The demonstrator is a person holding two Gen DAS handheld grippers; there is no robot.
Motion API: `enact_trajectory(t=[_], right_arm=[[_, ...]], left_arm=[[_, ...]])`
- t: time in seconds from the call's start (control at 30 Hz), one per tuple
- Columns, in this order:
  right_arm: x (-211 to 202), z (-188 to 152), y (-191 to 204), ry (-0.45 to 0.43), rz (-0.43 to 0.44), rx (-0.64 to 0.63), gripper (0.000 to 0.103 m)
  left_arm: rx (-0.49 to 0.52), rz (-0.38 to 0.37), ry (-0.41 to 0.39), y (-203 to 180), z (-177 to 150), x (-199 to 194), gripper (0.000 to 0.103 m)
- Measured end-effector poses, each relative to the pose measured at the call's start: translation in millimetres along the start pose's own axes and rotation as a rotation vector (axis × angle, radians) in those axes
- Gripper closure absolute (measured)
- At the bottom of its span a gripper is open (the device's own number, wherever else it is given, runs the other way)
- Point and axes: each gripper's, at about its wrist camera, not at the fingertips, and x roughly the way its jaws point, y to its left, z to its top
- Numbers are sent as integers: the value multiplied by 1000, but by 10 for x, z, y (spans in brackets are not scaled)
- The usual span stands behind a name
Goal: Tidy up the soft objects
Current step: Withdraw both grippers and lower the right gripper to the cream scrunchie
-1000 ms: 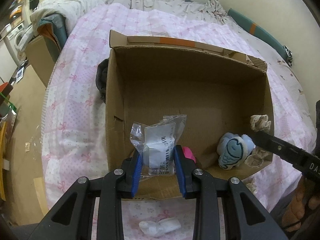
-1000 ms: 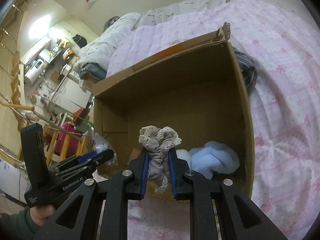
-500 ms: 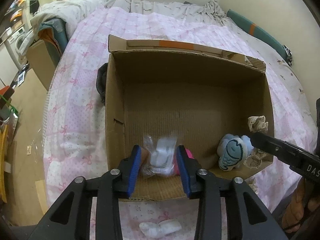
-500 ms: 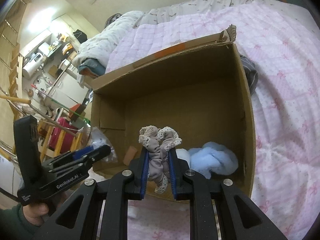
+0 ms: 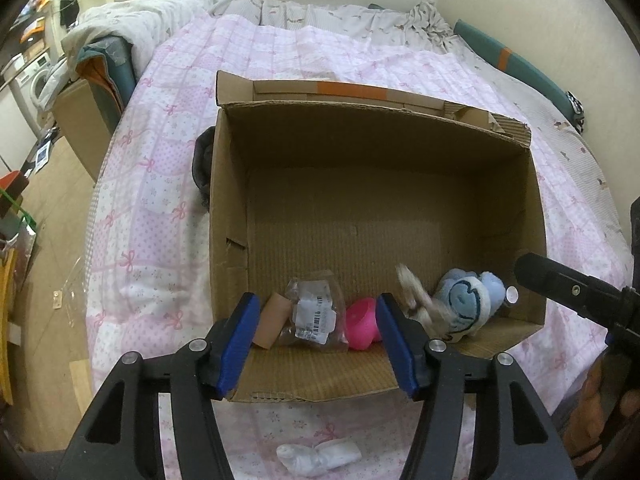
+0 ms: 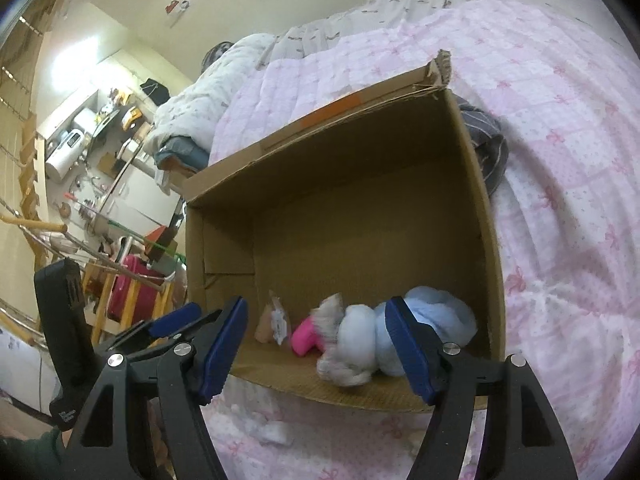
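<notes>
An open cardboard box (image 5: pixel 376 168) sits on a pink bedspread. Along its near wall lie a clear plastic packet (image 5: pixel 314 312), a tan piece (image 5: pixel 272 320), a pink object (image 5: pixel 362 322), a blurred beige scrunchie (image 5: pixel 416 296) and a light blue plush (image 5: pixel 468 300). My left gripper (image 5: pixel 316 344) is open and empty over the box's near edge. My right gripper (image 6: pixel 316 344) is open and empty at the box's near edge (image 6: pixel 360 394); the scrunchie (image 6: pixel 340 348) lies blurred beside the blue plush (image 6: pixel 432 320) and the pink object (image 6: pixel 306 336).
A white soft item (image 5: pixel 318 456) lies on the bedspread in front of the box. Dark clothing (image 5: pixel 202 164) sticks out behind the box's left wall. A folded quilt (image 5: pixel 120 28) lies at the bed's far left; the floor drops off left of the bed.
Both grippers opened. The plastic packet dropped from the left gripper into the box. The scrunchie dropped from the right gripper into the box beside the blue plush.
</notes>
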Motion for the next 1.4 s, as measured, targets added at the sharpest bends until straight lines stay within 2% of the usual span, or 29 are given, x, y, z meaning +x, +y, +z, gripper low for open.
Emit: enact_trajectory(t=[0.47,0.67,0.8,0.9,1.2,1.4], right_arm=[[4,-5,-9,-6,-16,-11,28],[-68,-57,11,-19,-57,-13,28],[-180,-116,15,-30,-83,-15,28],[-281,-172,16,-39,-100,-18,28],[-467,-391,-37,-44,-183,-25,28],[-520,-545,-84,-11,-195,-3,28]], left_arm=[[-7,31,-7,33,-46,-62,46],[-39,-32,-9,99,-126,-187,46],[-45,-1,-55,120,-201,-319,36],[-47,23,-80,147,-299,-406,35],[-56,54,-37,203,-596,-427,35],[-99,81,0,326,-761,-401,35]])
